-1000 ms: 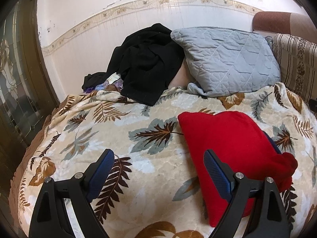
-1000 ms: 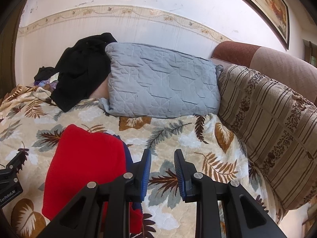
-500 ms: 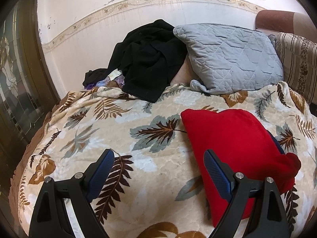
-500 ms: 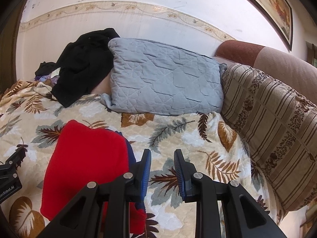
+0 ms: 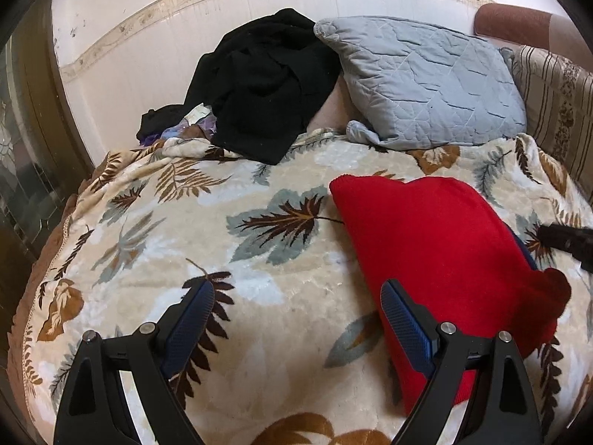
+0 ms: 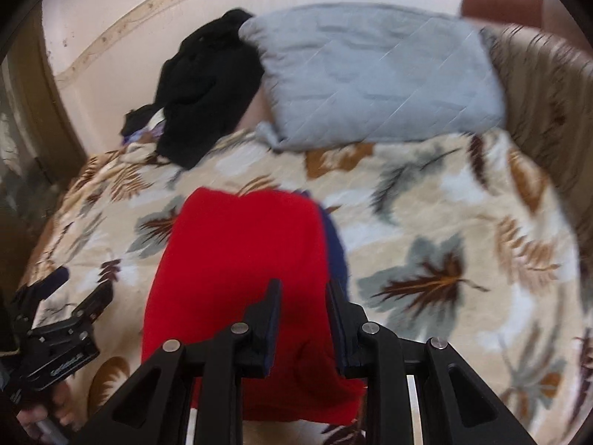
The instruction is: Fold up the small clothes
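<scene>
One red garment (image 5: 441, 244) lies folded on the leaf-print blanket (image 5: 185, 222), with one grey pillow (image 5: 426, 85) and one black clothes heap (image 5: 267, 85) behind it. Left tool (image 5: 296, 296) gapes wide and empty beside it; right tool (image 6: 302, 296) hangs narrow above it, gripping nothing.

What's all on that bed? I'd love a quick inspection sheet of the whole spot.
Surface: leaf-print blanket, wrinkled.
Job's things: red garment lying flat, a blue layer peeking from beneath.
Clutter: black clothes heaped by the wall; grey pillow.
Tools: left tool open, empty; right tool narrow, above the red garment, gripping nothing.
Cables: nothing seen.
Surroundings: white wall, striped cushion.
</scene>
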Motion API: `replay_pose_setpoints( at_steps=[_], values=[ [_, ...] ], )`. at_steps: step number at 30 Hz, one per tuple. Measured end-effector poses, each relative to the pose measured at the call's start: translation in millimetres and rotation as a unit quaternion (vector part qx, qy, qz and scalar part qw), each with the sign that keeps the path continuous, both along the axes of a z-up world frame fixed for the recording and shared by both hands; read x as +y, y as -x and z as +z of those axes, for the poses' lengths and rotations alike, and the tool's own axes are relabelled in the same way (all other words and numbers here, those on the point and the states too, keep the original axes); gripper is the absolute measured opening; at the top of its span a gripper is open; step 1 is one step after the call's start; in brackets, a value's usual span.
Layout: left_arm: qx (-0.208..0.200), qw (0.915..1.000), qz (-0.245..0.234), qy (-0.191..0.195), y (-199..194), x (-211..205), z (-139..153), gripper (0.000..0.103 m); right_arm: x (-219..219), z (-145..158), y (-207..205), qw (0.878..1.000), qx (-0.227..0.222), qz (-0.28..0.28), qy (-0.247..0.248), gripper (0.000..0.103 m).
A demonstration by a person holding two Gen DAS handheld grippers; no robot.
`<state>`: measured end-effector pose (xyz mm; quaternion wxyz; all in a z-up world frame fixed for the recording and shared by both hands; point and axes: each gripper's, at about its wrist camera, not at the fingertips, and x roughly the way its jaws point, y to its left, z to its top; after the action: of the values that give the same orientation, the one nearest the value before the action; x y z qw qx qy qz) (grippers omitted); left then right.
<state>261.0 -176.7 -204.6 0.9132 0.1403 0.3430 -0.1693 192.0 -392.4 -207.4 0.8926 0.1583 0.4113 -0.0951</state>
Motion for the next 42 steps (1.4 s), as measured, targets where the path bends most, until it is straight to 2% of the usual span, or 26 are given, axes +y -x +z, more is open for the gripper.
replay_pose_setpoints(
  at_steps=[2,5,8,13,16,19,21,22,23,32,36,38,42],
  values=[
    [0.004,0.9999,0.000,-0.011,-4,-6,-6,0.092,-4,-16,-11,0.999,0.020,0.006,-0.036,0.034],
    [0.028,0.9981,-0.004,-0.055,-14,-21,-29,0.092,-7,-42,-27,0.996,0.072,0.007,-0.057,0.036],
    [0.021,0.9953,-0.005,-0.094,-16,-30,-43,0.092,-17,-46,-33,0.993,0.072,0.006,-0.090,0.036],
    [0.006,0.9969,-0.012,-0.078,-18,-29,-33,0.092,-39,-22,-46,0.994,0.026,-0.015,-0.107,0.036],
    [-0.007,0.9964,-0.018,-0.083,-19,-33,-31,0.092,-41,-18,-74,0.994,0.028,-0.002,-0.107,0.036],
    [-0.009,0.9964,-0.023,-0.081,-21,-35,-30,0.092,-40,-27,-104,0.993,0.043,0.002,-0.107,0.036],
    [-0.009,0.9967,-0.025,-0.076,-22,-35,-29,0.092,-39,-37,-119,0.993,0.063,0.004,-0.101,0.041],
    [-0.010,0.9968,-0.026,-0.075,-22,-35,-29,0.092,-38,-47,-127,0.992,0.079,0.007,-0.101,0.052],
    [-0.014,0.9969,-0.026,-0.074,-23,-35,-28,0.092,-36,-54,-130,0.991,0.081,0.007,-0.104,0.054],
    [-0.030,0.9976,-0.029,-0.056,-16,-32,-16,0.092,-36,-29,-100,0.993,0.049,-0.002,-0.104,0.056],
    [-0.035,0.9979,-0.030,-0.046,-10,-28,-9,0.092,-31,-22,-74,0.994,0.065,-0.007,-0.084,0.056],
    [-0.037,0.9980,-0.029,-0.043,-9,-25,-6,0.092,-33,-25,-62,0.993,0.071,-0.009,-0.098,0.056],
    [-0.037,0.9983,-0.028,-0.037,-7,-24,-4,0.092,-30,-53,-44,0.985,0.118,-0.008,-0.125,0.056]
  ],
)
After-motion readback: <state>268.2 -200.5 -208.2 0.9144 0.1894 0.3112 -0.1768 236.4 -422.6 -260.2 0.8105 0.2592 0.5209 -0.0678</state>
